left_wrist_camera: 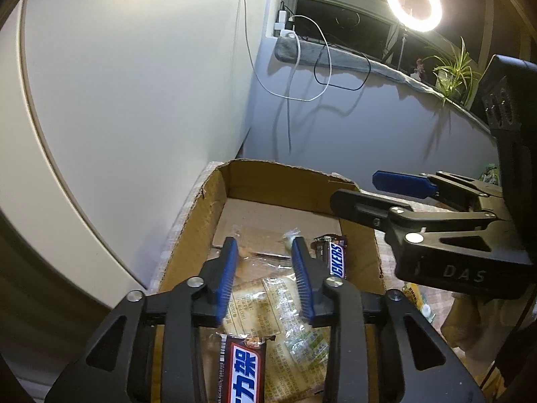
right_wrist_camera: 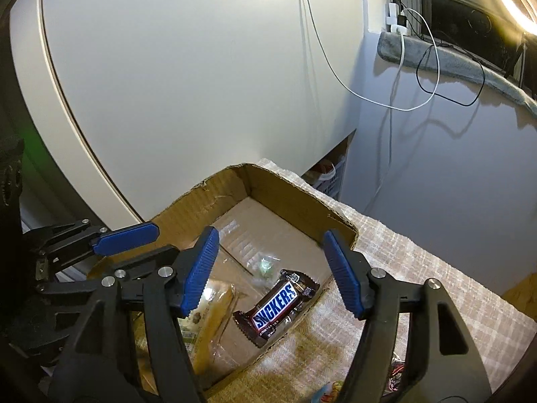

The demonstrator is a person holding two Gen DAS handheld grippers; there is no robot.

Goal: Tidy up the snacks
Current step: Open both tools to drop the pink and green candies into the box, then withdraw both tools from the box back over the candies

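Observation:
An open cardboard box sits on a checked cloth. Inside lie a Snickers bar against the right wall, a second Snickers bar with Chinese print near the front, clear packets of yellowish biscuits and a small clear-wrapped sweet. My left gripper is open and empty, hovering above the biscuit packets. My right gripper is open and empty above the box's right wall, over the Snickers bar; it also shows in the left wrist view.
A white cabinet stands close behind the box on the left. A grey wall with hanging cables is behind. A ring light and a plant are on the sill. More snack packets lie on the cloth to the right.

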